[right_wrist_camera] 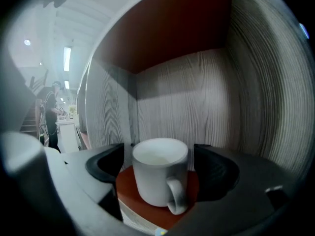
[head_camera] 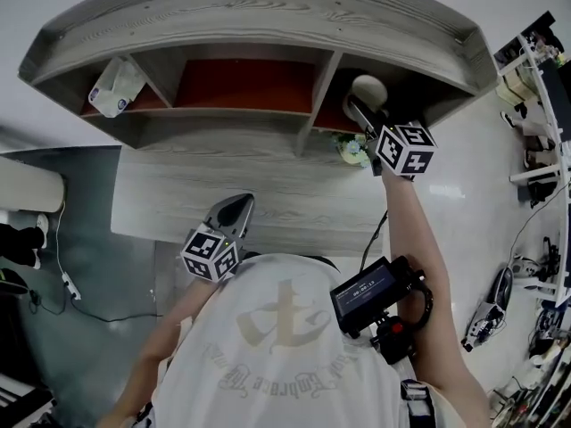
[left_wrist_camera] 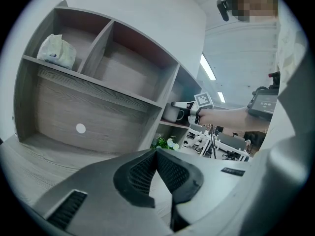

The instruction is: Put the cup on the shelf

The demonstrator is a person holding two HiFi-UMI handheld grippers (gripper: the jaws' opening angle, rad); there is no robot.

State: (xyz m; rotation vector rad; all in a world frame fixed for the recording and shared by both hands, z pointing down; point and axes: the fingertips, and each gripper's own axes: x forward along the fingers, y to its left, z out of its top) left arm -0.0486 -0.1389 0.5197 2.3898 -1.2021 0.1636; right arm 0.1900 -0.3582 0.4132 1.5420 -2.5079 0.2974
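Below me the pale wood-grain desk (head_camera: 169, 194) carries a grey shelf unit (head_camera: 268, 16) with reddish-brown compartment floors, a white tissue pack (head_camera: 116, 87) in its left bay and a small bunch of flowers (head_camera: 352, 148) under its right bay, with cluttered workbenches further off. My left gripper (head_camera: 235, 205) hangs low by my chest over the desk's near edge, its jaws pressed together on nothing. My right arm reaches up and forward, putting the right gripper (head_camera: 360, 107) inside the right bay, jaws parted on either side of the white cup (right_wrist_camera: 157, 173), which stands upright on that bay's floor, handle toward me.
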